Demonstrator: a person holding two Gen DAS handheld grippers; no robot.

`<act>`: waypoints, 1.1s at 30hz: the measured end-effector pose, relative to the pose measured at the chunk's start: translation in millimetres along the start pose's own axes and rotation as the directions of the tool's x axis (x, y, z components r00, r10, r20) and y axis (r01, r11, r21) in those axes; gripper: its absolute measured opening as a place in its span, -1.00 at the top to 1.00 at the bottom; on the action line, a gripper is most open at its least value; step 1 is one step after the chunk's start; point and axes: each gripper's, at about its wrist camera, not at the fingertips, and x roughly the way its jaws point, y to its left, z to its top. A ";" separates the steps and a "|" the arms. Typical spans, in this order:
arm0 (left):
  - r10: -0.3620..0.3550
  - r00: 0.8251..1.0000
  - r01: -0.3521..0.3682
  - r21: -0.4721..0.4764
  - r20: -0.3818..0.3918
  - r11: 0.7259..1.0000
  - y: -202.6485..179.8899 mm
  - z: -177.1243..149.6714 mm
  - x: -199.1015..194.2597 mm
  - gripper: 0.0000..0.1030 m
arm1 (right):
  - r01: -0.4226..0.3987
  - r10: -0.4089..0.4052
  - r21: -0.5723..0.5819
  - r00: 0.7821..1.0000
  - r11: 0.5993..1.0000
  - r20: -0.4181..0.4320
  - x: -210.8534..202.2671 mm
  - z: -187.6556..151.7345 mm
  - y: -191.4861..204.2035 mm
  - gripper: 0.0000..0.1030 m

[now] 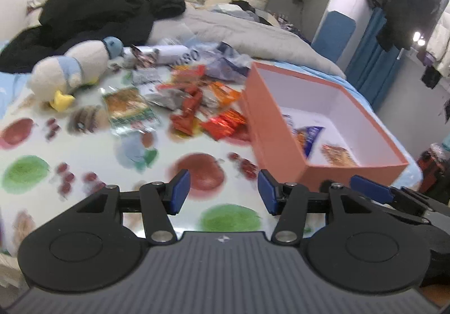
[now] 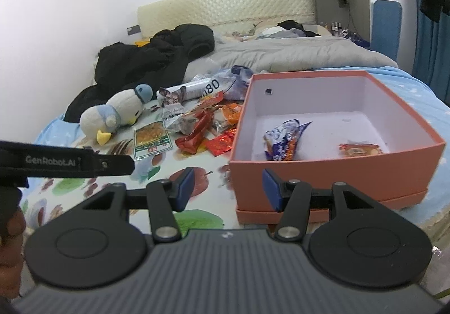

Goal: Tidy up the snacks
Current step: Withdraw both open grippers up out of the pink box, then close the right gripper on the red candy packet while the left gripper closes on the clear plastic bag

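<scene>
Progress: early. Box (image 2: 332, 165) holds 2 snacks: blue pack (image 2: 284, 139), orange pack (image 2: 360, 149). Remaining pile (image 2: 205, 128) lies on the bed, left of box. Left gripper (image 1: 223, 191) and right gripper (image 2: 227, 190): jaws wide, empty, near front of box.

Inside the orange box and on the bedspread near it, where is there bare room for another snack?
The orange box floor is bare behind the blue packet and orange packet. The bedspread before the open grippers is bare. The snack pile left of the box is crowded.
</scene>
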 end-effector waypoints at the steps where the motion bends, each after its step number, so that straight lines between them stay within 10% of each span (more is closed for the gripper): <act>1: 0.021 1.000 -0.021 -0.002 0.013 1.000 5.7 2.9 1.7 -0.14 | 0.000 0.000 -0.006 1.000 1.000 0.000 4.7 -0.1 2.4 -0.08; 20: 0.087 0.994 -0.085 -0.024 0.067 0.996 91.0 29.9 77.4 -0.16 | -0.006 0.014 -0.103 0.997 0.995 0.071 84.2 28.2 38.7 -0.07; 33: 0.092 0.996 -0.092 -0.089 -0.005 0.992 123.2 28.7 156.2 -0.52 | 0.075 -0.068 -0.201 0.997 0.977 0.041 144.6 20.5 50.9 -0.06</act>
